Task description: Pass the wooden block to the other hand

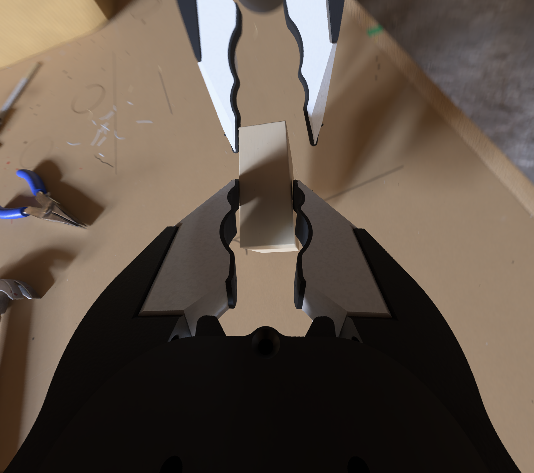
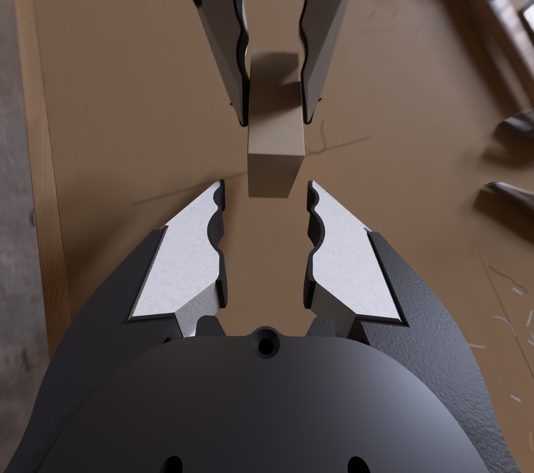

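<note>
Wooden block [image 1: 264,190] unlabelled, clamped in left hand-held gripper [image 1: 265,187].

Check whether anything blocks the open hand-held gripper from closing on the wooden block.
Nothing visible does. The wooden block, held by the left hand-held gripper, points its free end at the open right hand-held gripper, with only bare gap between.

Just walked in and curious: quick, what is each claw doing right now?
Left gripper: closed on the pale rectangular wooden block.
Right gripper: open, holding nothing; its jaws stand apart at the block's free end.
</note>
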`<state>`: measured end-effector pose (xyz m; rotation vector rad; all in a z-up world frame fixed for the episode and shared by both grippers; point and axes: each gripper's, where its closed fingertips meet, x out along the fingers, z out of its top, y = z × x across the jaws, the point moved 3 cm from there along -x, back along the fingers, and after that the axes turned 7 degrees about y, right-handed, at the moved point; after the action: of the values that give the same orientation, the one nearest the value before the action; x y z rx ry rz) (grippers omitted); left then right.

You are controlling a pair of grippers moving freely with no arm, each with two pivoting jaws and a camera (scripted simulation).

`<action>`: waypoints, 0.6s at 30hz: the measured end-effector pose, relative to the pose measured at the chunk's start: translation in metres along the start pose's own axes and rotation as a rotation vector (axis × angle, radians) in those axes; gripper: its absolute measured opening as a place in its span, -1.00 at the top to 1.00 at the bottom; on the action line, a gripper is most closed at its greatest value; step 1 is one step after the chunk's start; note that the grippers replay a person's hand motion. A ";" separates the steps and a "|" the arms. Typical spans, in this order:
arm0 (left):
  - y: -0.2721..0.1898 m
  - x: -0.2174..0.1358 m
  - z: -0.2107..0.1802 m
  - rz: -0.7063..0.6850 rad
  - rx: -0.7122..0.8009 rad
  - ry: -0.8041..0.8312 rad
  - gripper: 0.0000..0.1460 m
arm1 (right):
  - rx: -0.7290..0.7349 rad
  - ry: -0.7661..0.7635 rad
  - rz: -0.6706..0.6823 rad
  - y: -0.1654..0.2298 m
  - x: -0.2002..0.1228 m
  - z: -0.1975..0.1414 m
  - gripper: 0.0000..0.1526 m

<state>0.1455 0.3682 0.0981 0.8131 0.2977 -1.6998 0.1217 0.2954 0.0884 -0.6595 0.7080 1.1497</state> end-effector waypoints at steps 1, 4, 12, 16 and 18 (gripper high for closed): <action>0.005 -0.006 0.004 0.008 -0.031 -0.061 0.50 | 0.014 -0.084 -0.017 -0.004 -0.008 0.006 0.26; 0.019 -0.027 0.018 0.010 -0.157 -0.274 0.50 | 0.070 -0.382 -0.076 -0.018 -0.038 0.027 0.26; 0.036 -0.062 0.044 0.006 -0.362 -0.712 0.50 | 0.243 -0.752 -0.045 -0.031 -0.053 0.051 -0.05; 0.033 -0.057 0.049 -0.040 -0.417 -0.806 0.50 | 0.292 -0.960 -0.036 -0.029 -0.062 0.063 0.05; 0.033 -0.054 0.049 -0.053 -0.435 -0.821 0.50 | 0.316 -1.008 -0.024 -0.028 -0.066 0.065 0.09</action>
<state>0.1629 0.3700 0.1762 -0.2340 0.1060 -1.7813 0.1429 0.3003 0.1825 0.2096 0.0039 1.1394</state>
